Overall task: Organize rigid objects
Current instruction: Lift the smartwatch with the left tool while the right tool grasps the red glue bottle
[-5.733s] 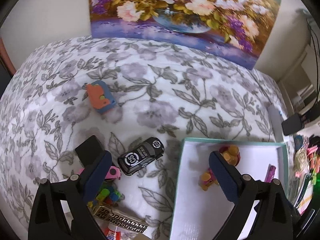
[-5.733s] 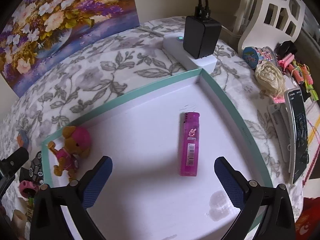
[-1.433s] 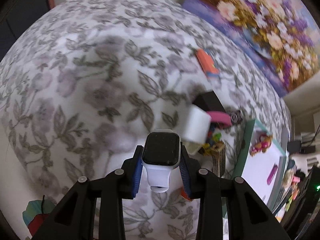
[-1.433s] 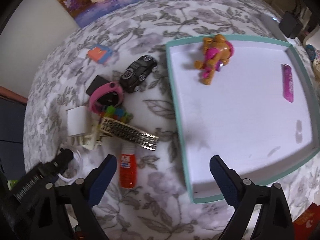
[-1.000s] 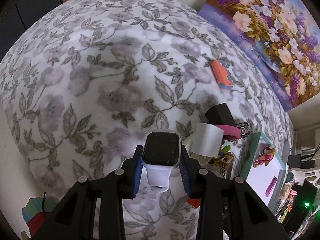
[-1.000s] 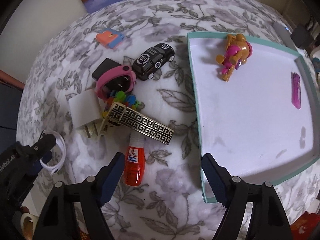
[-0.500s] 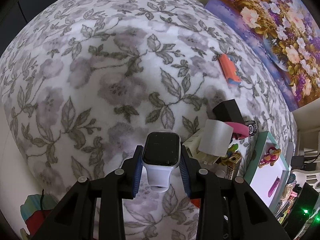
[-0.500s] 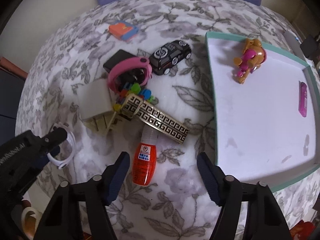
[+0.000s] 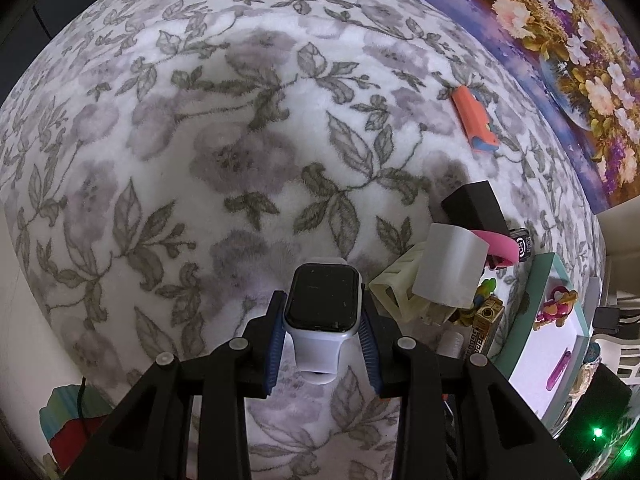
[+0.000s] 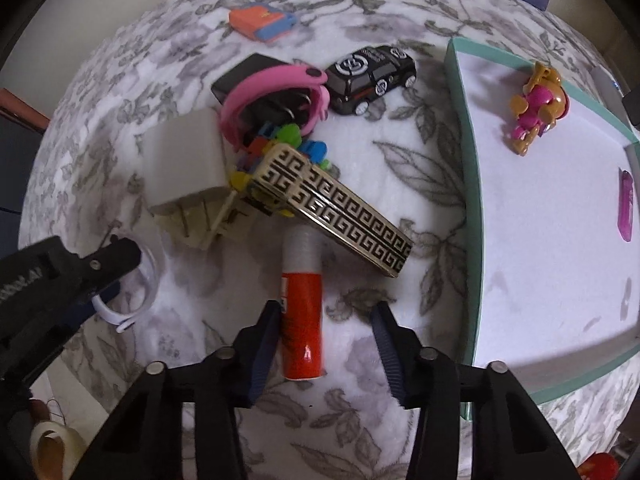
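A floral blanket (image 10: 420,184) covers the surface. The right tool (image 10: 326,346), closing, straddles the red bottle (image 10: 302,320); the left tool (image 9: 322,334) is clenched on a smartwatch (image 9: 322,302).

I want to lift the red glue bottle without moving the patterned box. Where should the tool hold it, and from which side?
Grip the red body of the glue bottle across its width, coming straight down from above. It lies flat on the floral cover, and its white cap end sits against the patterned box, so only the red lower part is free. The right tool is already closing around that part.
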Demonstrator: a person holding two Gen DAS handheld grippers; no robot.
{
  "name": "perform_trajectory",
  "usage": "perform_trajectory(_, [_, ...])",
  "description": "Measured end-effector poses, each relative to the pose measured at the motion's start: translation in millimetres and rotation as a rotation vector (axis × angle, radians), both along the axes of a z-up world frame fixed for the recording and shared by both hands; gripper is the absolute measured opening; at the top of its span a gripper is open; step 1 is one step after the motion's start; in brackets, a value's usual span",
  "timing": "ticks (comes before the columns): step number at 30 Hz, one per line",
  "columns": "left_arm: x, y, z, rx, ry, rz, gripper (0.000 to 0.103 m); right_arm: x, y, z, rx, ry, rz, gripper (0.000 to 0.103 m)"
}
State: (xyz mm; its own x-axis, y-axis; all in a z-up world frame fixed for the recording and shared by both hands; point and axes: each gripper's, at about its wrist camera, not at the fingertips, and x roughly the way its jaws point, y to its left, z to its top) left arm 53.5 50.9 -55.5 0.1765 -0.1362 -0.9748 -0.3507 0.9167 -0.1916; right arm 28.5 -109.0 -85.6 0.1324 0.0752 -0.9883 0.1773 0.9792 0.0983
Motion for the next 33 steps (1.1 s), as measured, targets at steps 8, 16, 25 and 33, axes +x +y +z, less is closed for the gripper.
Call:
perform_trajectory(8, [2.8, -2.4, -3.6, -0.004, 0.006, 0.003, 0.036, -11.7, -0.3, -1.6, -0.033, -0.006, 0.006, 0.031])
perform_trajectory(16, [3.7, -0.5, 8.2, -0.007, -0.043, 0.008, 0.036, -15.6, -12.3, 1.1, -0.028, 0.001, -0.013, 0.03])
perform_trajectory(25, [1.5, 0.2, 38.9, 0.015, -0.157, 0.018, 0.036, -17.8, -25.3, 23.9, 0.019, -0.051, -0.034, 0.029])
perform_trajectory(33, [0.2, 0.8, 52.1, 0.028, -0.212, 0.017, 0.036, -20.6, -32.2, 50.2, 0.055, -0.121, -0.056, 0.023])
